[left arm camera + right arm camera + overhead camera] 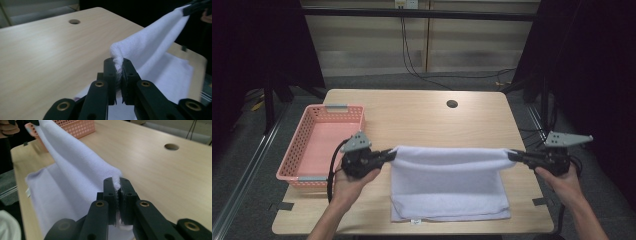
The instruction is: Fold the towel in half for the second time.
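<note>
- Towel [447, 185] in the high view: its far edge runs crosswise, strung between the left tool [388, 155] and right tool [514, 155], each clamped on a corner; the near half lies on the desk [422, 112], the pink basket [329, 117] to the left.
- Left gripper view: left tool [119, 65] pinches a corner, cloth stretching away to the right.
- Right gripper view: right tool [117, 183] grips likewise; a small tag [27, 192] at the hem is unreadable.
</note>
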The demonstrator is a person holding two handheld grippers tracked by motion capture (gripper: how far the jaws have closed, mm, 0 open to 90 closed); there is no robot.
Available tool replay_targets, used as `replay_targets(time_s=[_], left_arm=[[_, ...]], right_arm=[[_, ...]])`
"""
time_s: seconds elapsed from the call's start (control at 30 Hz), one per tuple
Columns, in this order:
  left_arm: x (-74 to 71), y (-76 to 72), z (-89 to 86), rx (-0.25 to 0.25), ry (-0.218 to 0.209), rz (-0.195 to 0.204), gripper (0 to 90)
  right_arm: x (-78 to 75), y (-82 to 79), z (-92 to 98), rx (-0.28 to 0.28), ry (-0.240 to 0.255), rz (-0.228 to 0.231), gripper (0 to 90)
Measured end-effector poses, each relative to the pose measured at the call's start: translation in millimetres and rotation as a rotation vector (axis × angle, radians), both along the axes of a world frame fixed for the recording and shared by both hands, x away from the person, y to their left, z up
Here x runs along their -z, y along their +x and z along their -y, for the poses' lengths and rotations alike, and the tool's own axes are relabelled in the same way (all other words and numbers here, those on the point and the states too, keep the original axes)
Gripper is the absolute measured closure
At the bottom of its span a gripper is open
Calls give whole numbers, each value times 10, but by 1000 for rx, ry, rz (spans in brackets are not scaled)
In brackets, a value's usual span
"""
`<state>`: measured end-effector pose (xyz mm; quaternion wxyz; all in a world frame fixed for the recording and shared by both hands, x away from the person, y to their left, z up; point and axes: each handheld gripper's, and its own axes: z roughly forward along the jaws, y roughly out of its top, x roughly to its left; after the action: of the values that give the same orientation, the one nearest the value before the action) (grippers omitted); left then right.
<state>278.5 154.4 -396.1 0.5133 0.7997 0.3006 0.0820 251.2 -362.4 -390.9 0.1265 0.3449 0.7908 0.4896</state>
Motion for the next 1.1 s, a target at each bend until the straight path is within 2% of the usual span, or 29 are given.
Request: replay_targets(time_s=[0.07,0.1,0.13,0.17,0.2,0.23,0.3,0.33,0.4,0.47,0.5,0.57,0.63,0.7,0.77,0.8,0.83,0.93,0.97,1.0,1.07,1.1], left_arm=[[62,-128,-11,6,3,-1,844],[90,-172,-21,9,14,-10,842],[190,-236,-59,39,42,-28,840],[190,-236,-59,39,42,-28,840],[258,-256,-83,30,49,-42,840],[258,-256,-83,30,49,-42,840],[424,-281,-113,39,51,-90,840],[566,-310,-117,52,62,-119,839],[607,-325,-119,58,70,-129,836],[653,-370,-125,64,88,-136,831],[696,-431,-137,69,111,-134,825],[718,-467,-141,81,101,-139,822],[747,-519,-146,97,123,-148,813],[751,-595,-191,124,105,-169,788],[747,-621,-214,141,96,-171,765],[744,-638,-232,145,84,-177,731],[722,-664,-282,153,46,-184,704],[690,-648,-303,146,29,-167,673],[650,-596,-296,151,-14,-163,647],[650,-596,-296,151,-14,-163,648],[638,-526,-250,133,21,-139,652],[672,-415,-182,113,52,-144,680]], right_arm=[[104,-138,2,-6,-5,-17,858],[162,-199,2,-11,-4,-29,855],[220,-249,2,-12,-12,-40,850],[220,-249,2,-12,-12,-40,850],[342,-348,-2,-23,-15,-66,843],[342,-348,-2,-23,-15,-66,843],[447,-420,-17,-34,-16,-85,842],[551,-469,-45,-45,-36,-105,840],[596,-484,-56,-53,-40,-122,838],[662,-503,-73,-72,-74,-138,825],[692,-538,-63,-72,-60,-148,810],[709,-578,-54,-84,-73,-160,786],[716,-603,-48,-90,-72,-169,771],[726,-697,-27,-104,-76,-172,729],[722,-727,-23,-109,-76,-174,710],[697,-780,-21,-95,-72,-170,649],[677,-807,-17,-97,-60,-162,643],[641,-836,-25,-89,-46,-148,615],[607,-841,-62,-93,-33,-140,598],[607,-841,-62,-93,-33,-140,598],[607,-808,-114,-82,-39,-137,595],[632,-739,-171,-56,-55,-144,595]])
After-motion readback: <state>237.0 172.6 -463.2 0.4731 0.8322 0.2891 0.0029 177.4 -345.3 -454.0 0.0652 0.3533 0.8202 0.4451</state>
